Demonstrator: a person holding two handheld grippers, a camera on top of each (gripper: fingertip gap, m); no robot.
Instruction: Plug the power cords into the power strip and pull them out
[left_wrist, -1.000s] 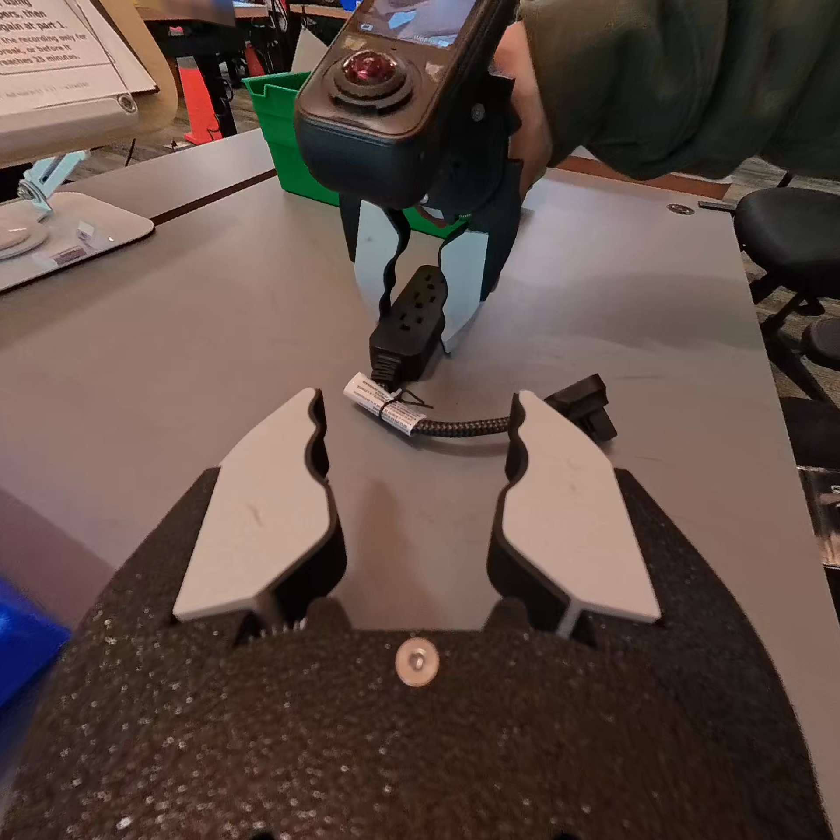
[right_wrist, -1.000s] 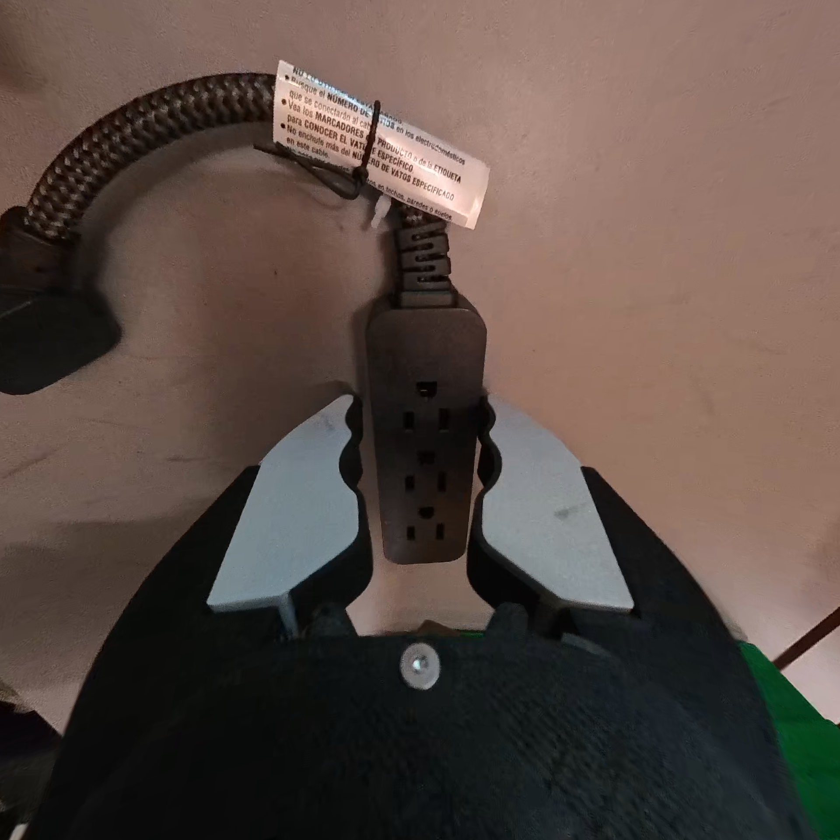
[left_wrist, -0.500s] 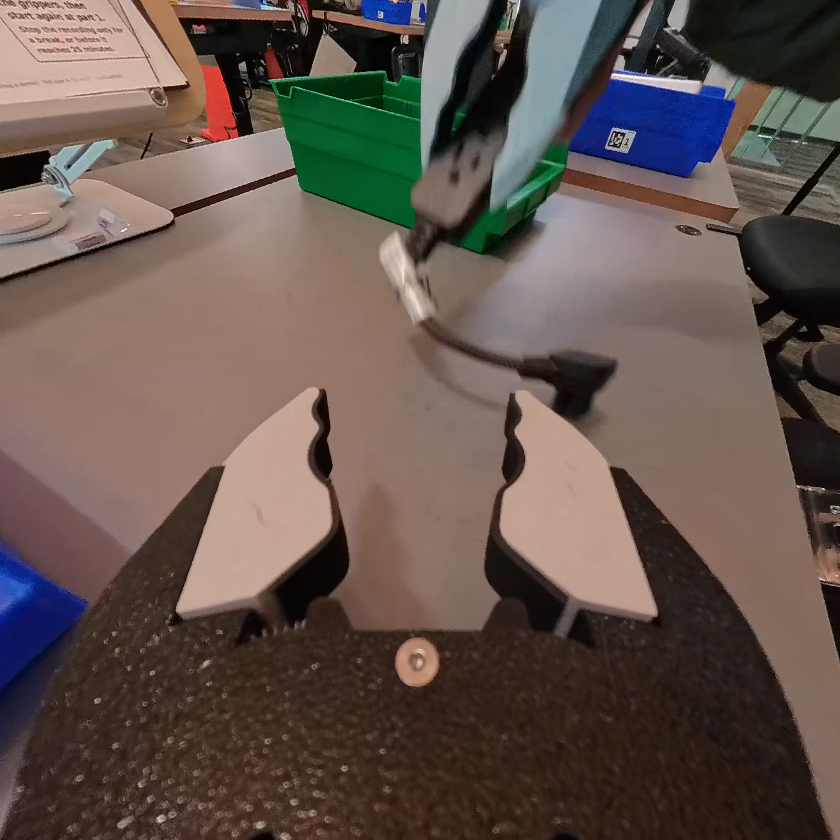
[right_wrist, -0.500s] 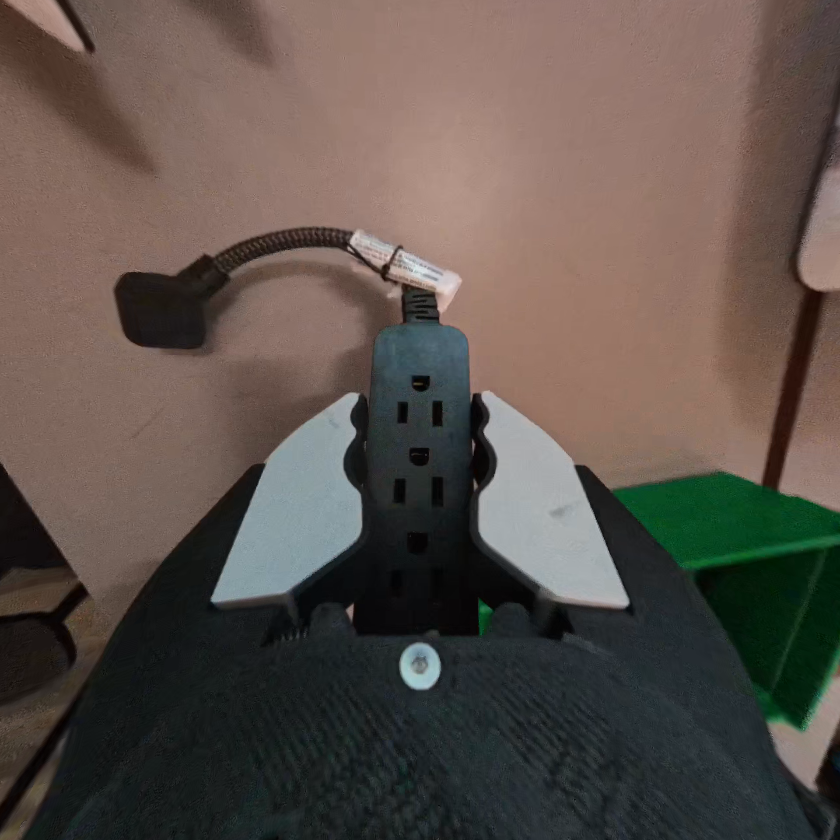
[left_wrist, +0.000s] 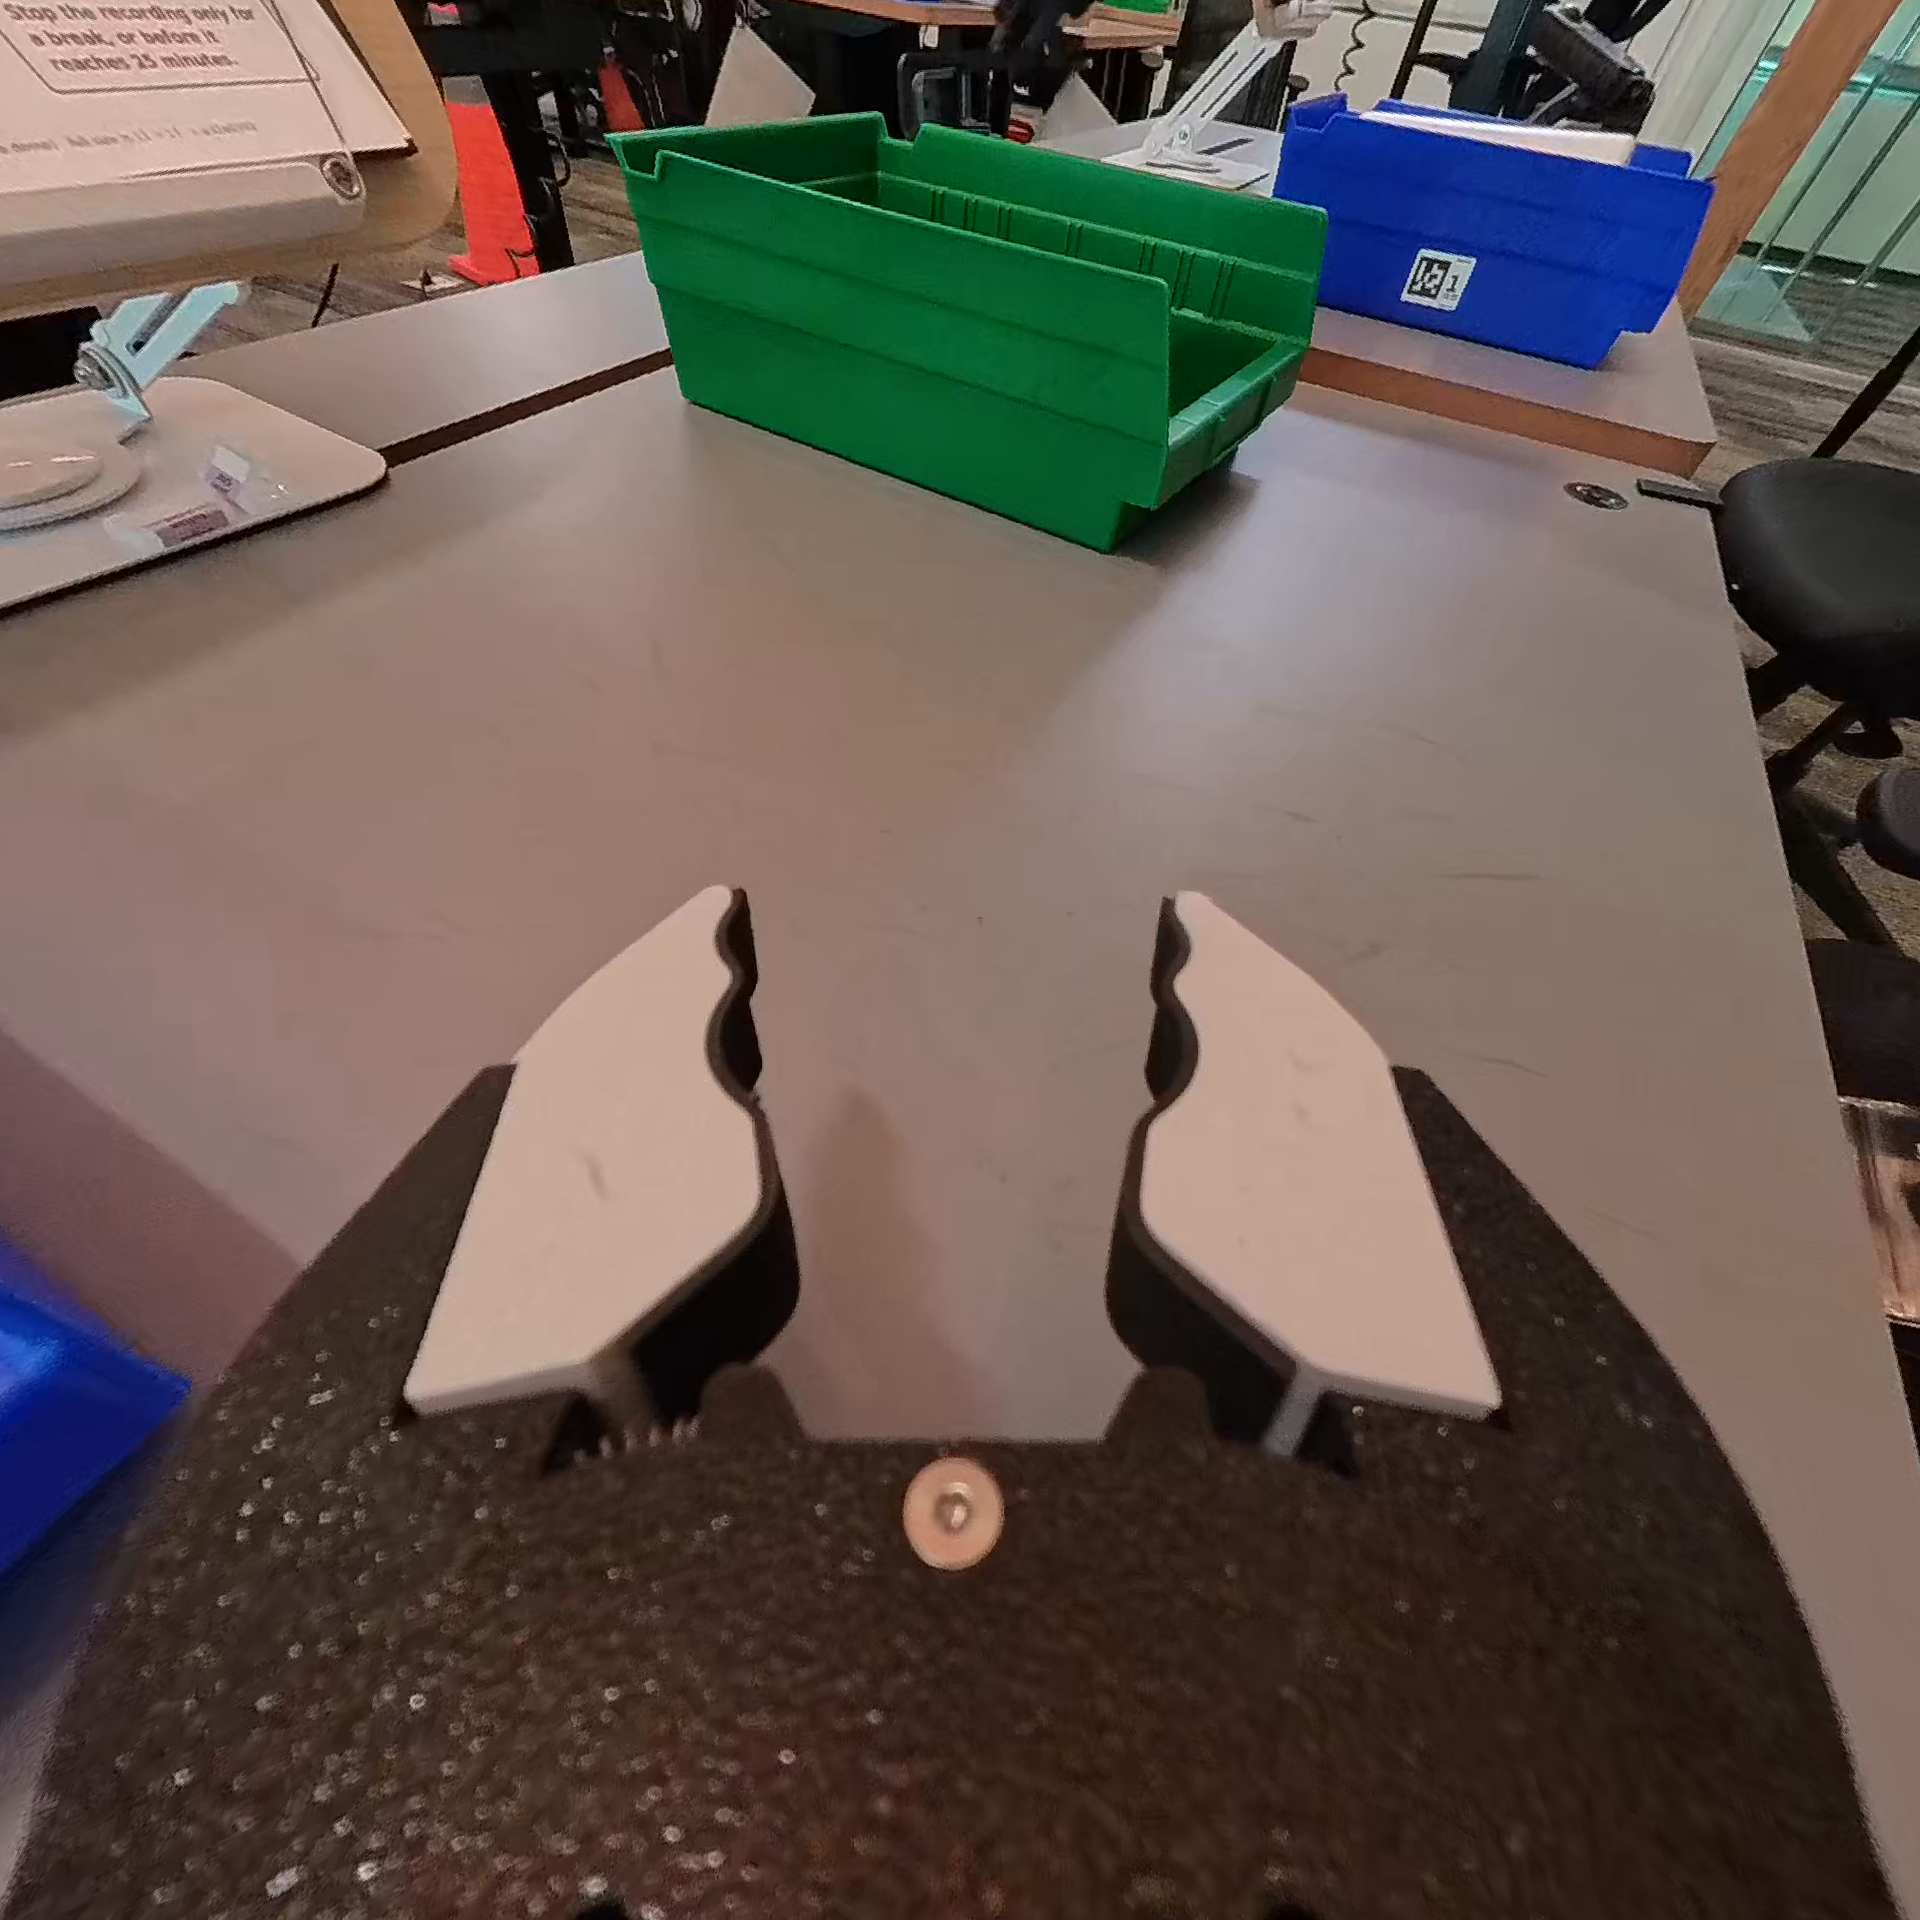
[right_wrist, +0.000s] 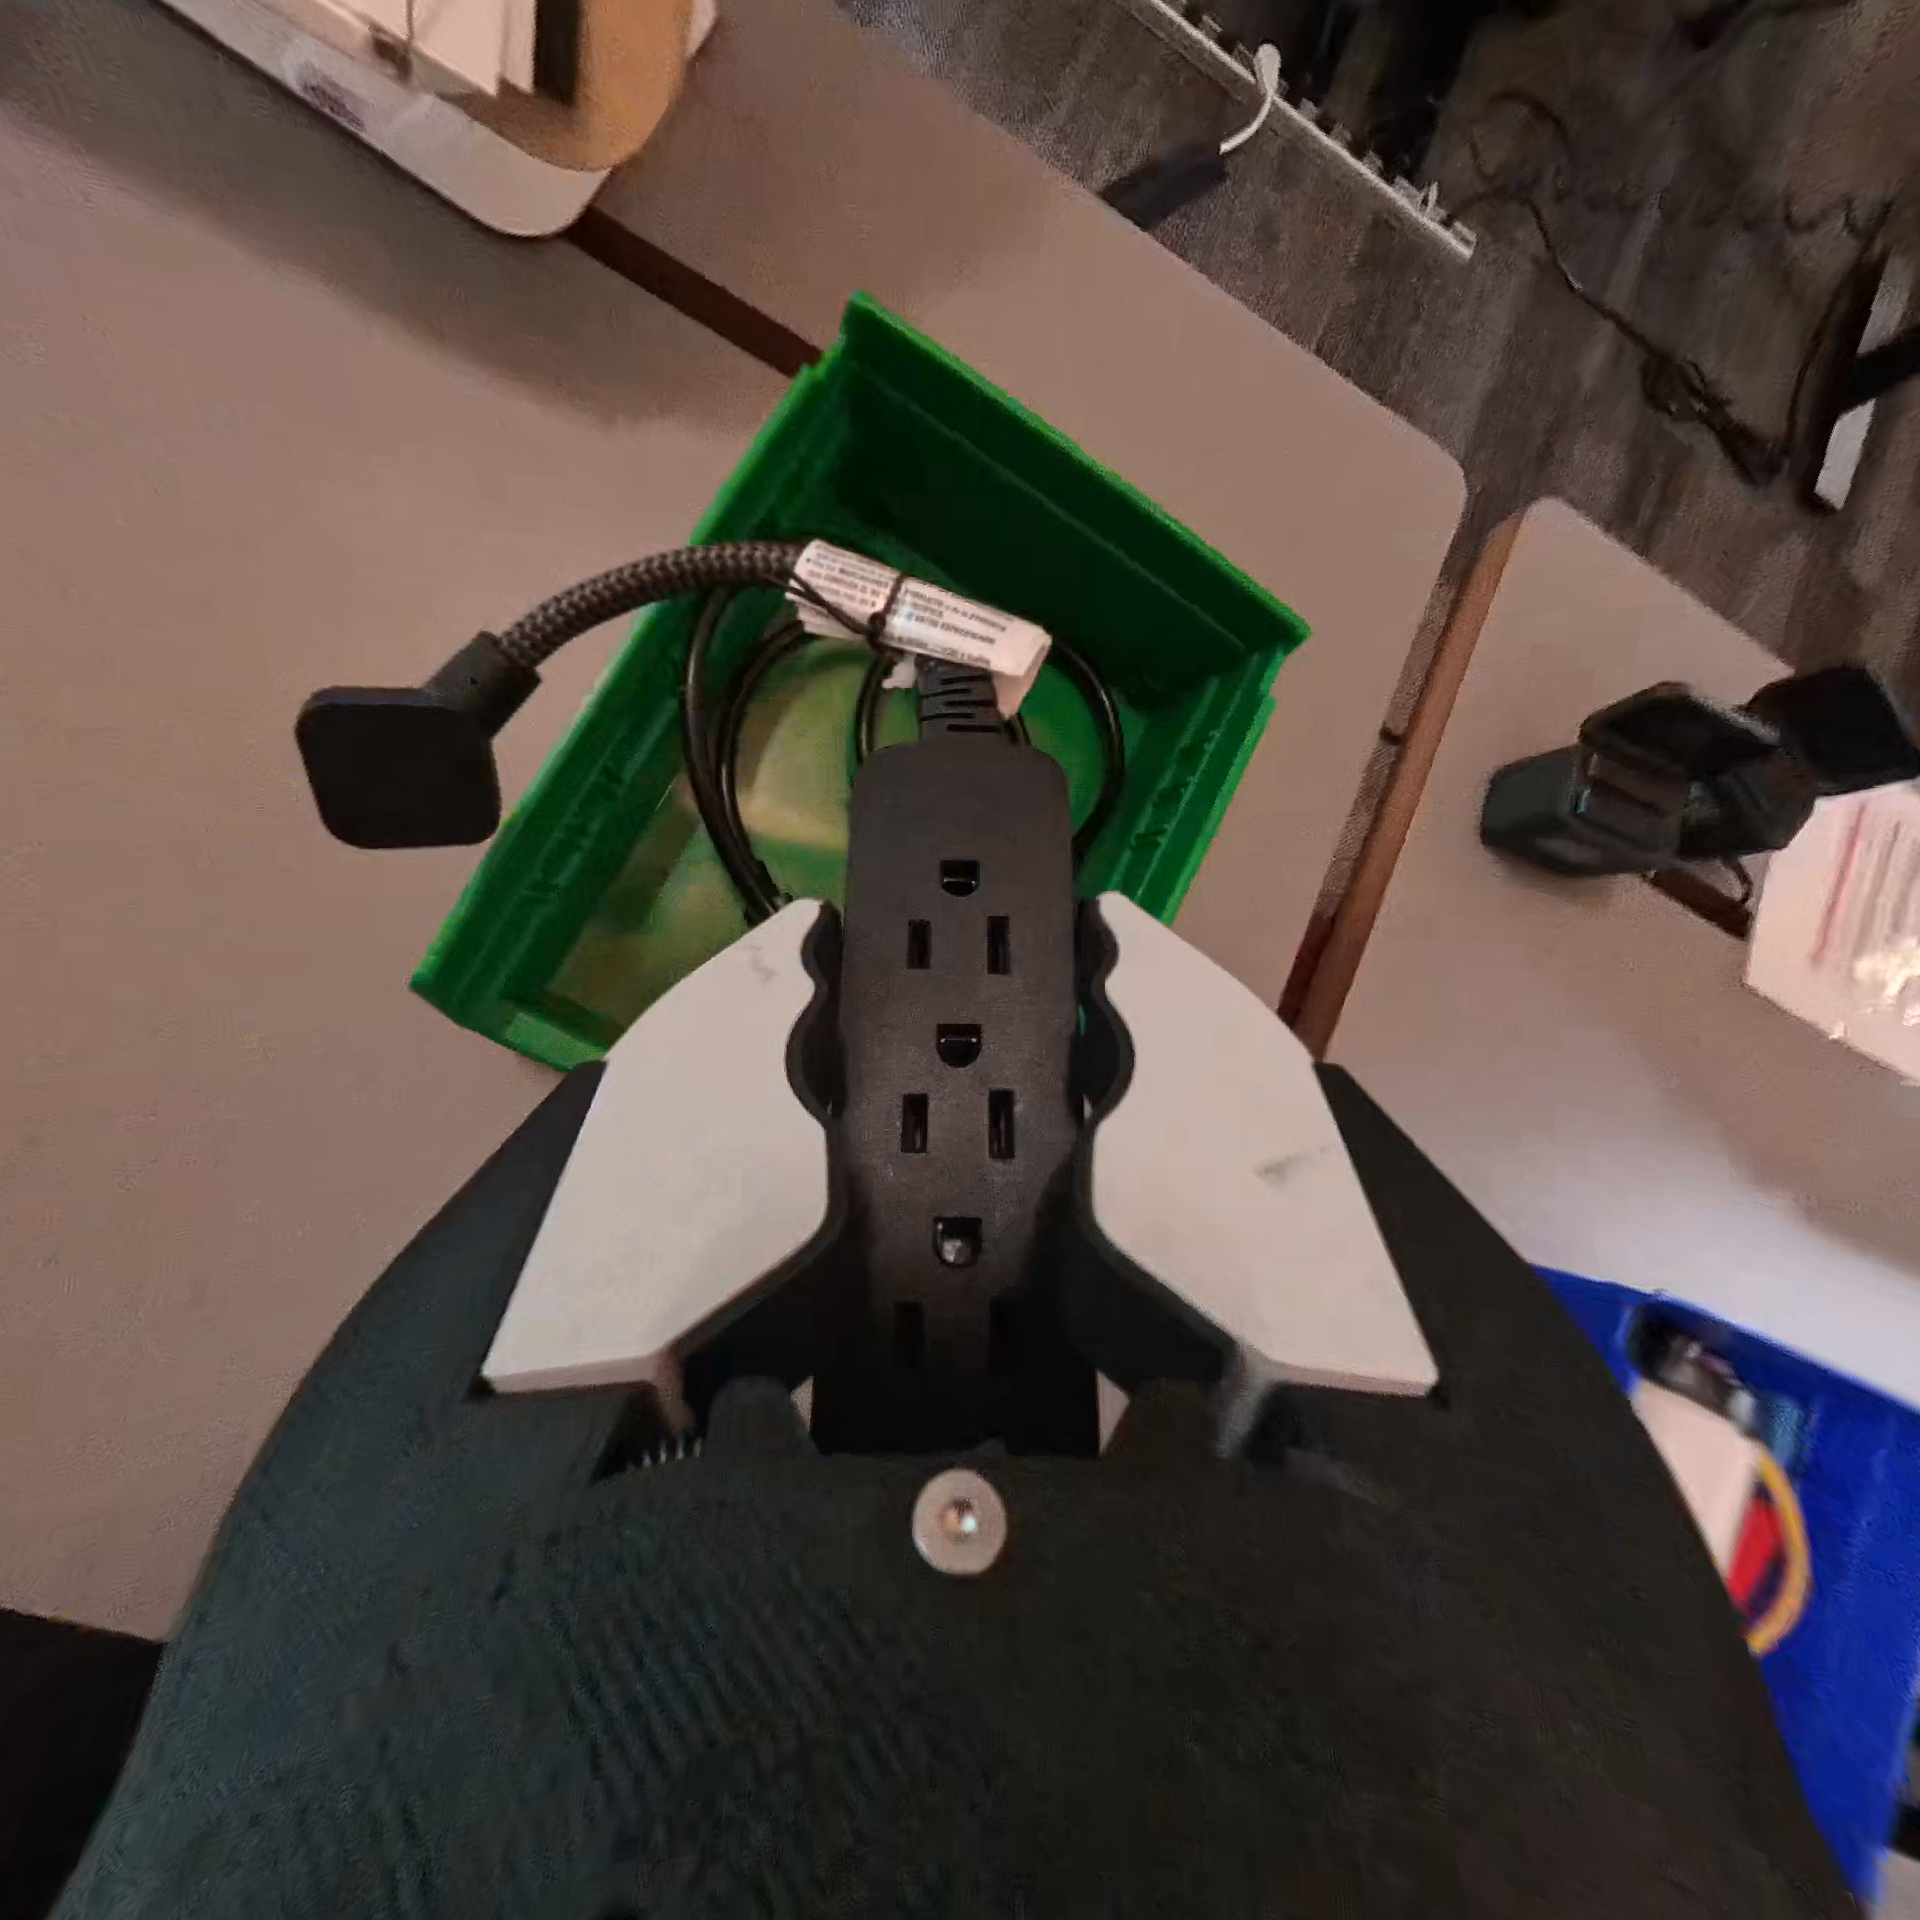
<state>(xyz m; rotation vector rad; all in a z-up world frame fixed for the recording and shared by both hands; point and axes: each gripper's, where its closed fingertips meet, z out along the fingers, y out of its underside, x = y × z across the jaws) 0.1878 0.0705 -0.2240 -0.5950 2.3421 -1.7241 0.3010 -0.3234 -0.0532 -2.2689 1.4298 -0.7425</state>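
Right gripper (right_wrist: 956, 977): clamped down on the black power strip (right_wrist: 958, 1049), one grey finger on each long side, so it's got a solid hold
Power strip: sits lengthwise between the fingers, outlets facing the camera, back end tucked deep into the gripper body, front end poking out past the fingertips
Where it is: up in the air, hanging right over the green bin (right_wrist: 1049, 499), not touching the table (right_wrist: 260, 520)
Strip's cord: short braided cable (right_wrist: 613, 592) curls out of the front end and off to the left, ending in a flat black plug (right_wrist: 400, 764) dangling free; a white tag (right_wrist: 914, 623) is tied on near the strip
In the bin: a coiled thin black cord (right_wrist: 717, 748) lying on the bottom, below the strip
Left gripper (left_wrist: 954, 914): fingers spread wide, nothing between them, just bare table (left_wrist: 727, 727) underneath
Left view: the green bin (left_wrist: 935, 343) is well ahead on the table, with a blue bin (left_wrist: 1486, 249) behind it; strip doesn't show here at all
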